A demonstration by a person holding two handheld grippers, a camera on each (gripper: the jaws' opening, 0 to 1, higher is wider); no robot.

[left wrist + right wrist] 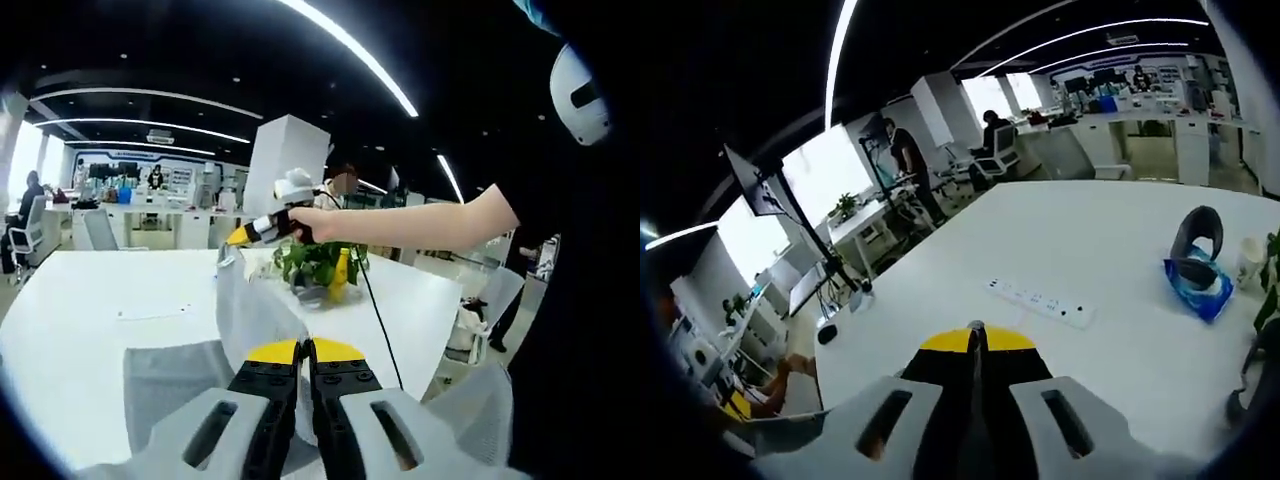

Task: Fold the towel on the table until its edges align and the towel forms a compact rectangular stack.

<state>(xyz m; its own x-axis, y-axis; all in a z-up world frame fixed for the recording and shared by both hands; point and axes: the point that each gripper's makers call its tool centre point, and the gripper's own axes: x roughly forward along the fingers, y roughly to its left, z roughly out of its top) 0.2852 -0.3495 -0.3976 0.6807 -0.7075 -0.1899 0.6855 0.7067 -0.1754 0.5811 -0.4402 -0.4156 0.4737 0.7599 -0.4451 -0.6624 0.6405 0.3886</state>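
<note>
At lower centre, the left gripper [304, 352] pinches the grey towel [250, 310] between closed jaws; the right gripper [236, 238], mid-frame, lifts another corner, closed.

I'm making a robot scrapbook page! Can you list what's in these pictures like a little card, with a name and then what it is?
table: white table, large
towel: grey towel, lifted up off the table
left gripper: left gripper, jaws closed on a towel edge
right gripper: right gripper, held out in a person's hand, pinching the towel's far corner
plant: green plant behind the towel
power strip: white power strip on the table
packet: blue packet on the table
</note>
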